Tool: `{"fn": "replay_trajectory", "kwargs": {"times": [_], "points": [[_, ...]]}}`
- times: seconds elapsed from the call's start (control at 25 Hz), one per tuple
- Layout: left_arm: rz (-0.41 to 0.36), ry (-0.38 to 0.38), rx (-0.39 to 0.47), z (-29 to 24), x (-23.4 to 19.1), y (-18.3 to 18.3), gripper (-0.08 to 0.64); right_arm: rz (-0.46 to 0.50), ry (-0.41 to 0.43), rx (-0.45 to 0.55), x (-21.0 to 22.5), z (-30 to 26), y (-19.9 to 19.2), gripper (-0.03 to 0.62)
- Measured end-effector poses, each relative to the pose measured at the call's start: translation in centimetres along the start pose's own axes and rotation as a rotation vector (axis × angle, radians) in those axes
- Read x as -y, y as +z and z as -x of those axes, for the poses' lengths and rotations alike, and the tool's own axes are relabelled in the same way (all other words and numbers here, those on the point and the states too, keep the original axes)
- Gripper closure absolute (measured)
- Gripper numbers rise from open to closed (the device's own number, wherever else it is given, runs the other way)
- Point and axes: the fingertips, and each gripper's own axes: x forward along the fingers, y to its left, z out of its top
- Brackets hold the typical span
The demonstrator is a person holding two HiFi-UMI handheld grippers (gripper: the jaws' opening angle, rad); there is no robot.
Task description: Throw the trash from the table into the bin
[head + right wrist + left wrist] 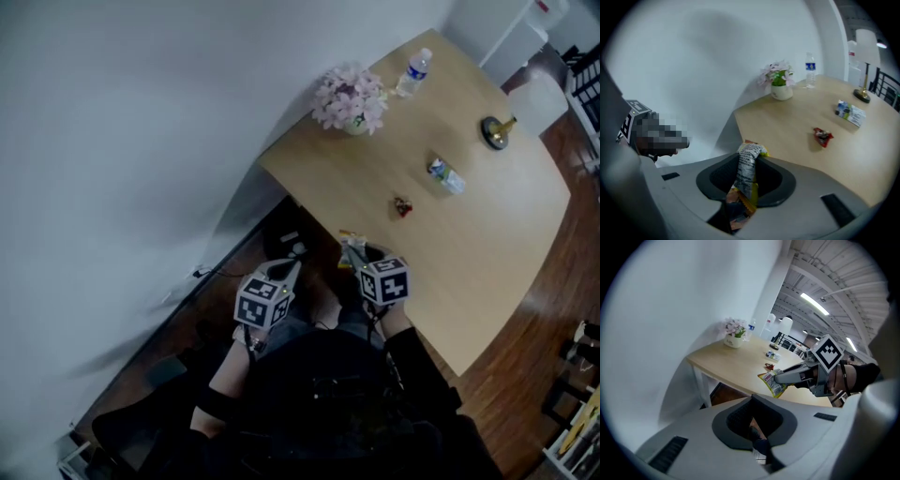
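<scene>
The right hand-held gripper (pixel 782 377) is clamped on a crumpled snack packet (pixel 748 168); its jaws pinch the packet across the middle, so one end pokes past the tips and the other bunches back toward the camera. I judge that grip suits thin, crinkly film, which gives no firm edge and has to be squeezed flat. In the head view the packet hangs at the 7 o'clock edge of the worktop (pixel 487 253), lifted off the surface; that looks like a carry toward the bin, though no view shows a bin I can be sure of.

The left hand-held gripper (pixel 752 416) has its jaws together with nothing between them; it sits at 9 o'clock of the right one, beyond the worktop edge, probably as a spare.

More trash lies on the pale, smooth wood-grain top: a small glossy red wrapper (pixel 402 206) near the centre; a flattened blue-and-white packet (pixel 446 175) at 1 o'clock of it. A pot of soft pink flowers (pixel 352 98) and a clear plastic water bottle (pixel 413 71) stand along the wall edge at 11 to 12 o'clock; these look like keepers, not trash. The packet itself is yellow-orange with a printed white back, creased and limp.
</scene>
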Motion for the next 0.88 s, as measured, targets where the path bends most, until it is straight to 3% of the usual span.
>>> {"fn": "replay_trajectory", "kwargs": {"times": [0.24,0.44,0.68,0.88], "points": [[0.120,0.086,0.010,3.1,-4.6,-3.6,0.558,0.130,0.091,-0.088,-6.4,-5.3,0.4,0.482],[0.161,0.123,0.000,3.9,-7.1,-6.2,0.558,0.161,0.110,-0.149,-9.0,-8.9,-0.8,0.482],[0.199,0.140,0.001,1.1,-10.4,-10.1,0.558,0.185,0.109,-0.221,-9.1,-15.2,-3.8,0.480],[0.240,0.140,-0.063,-3.4,-13.8,-15.3,0.558,0.178,0.088,-0.285,-7.7,-22.9,-8.3,0.480]]}}
